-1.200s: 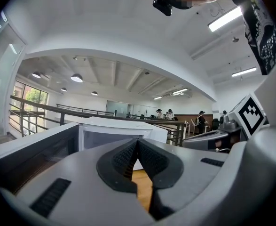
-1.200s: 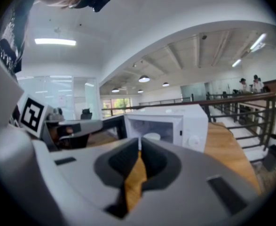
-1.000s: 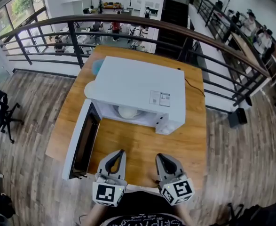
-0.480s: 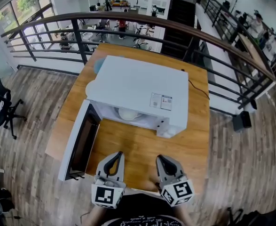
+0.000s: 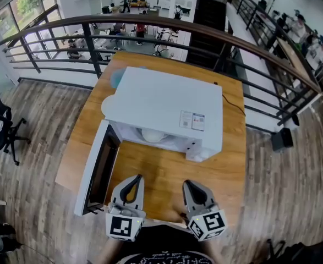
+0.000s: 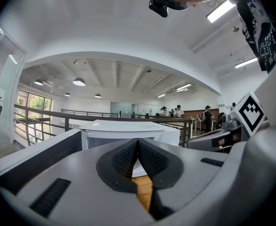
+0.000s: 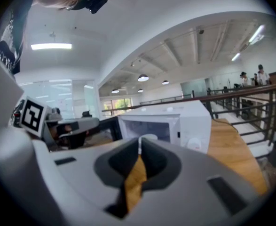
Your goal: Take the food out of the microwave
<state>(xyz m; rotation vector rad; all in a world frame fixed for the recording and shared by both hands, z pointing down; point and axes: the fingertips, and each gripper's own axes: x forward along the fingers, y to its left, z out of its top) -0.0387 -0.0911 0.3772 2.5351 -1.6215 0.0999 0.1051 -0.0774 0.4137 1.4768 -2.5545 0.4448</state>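
Approach step, by judgement: the door (image 5: 98, 166) already stands open and the food (image 5: 153, 135) is not yet reached.

Head view: the microwave (image 5: 167, 106) sits on the table (image 5: 227, 169) at 12 o'clock from both grippers, with the door swung toward 8 o'clock. The food, a pale domed shape, rests inside the cavity. The left gripper (image 5: 132, 180) and right gripper (image 5: 192, 185) hover well apart from it.

Left gripper view: jaws together, nothing between them.

Right gripper view: jaws together, empty, with the food at 12 o'clock.

The next move calls for parting the jaws and reaching into the cavity.
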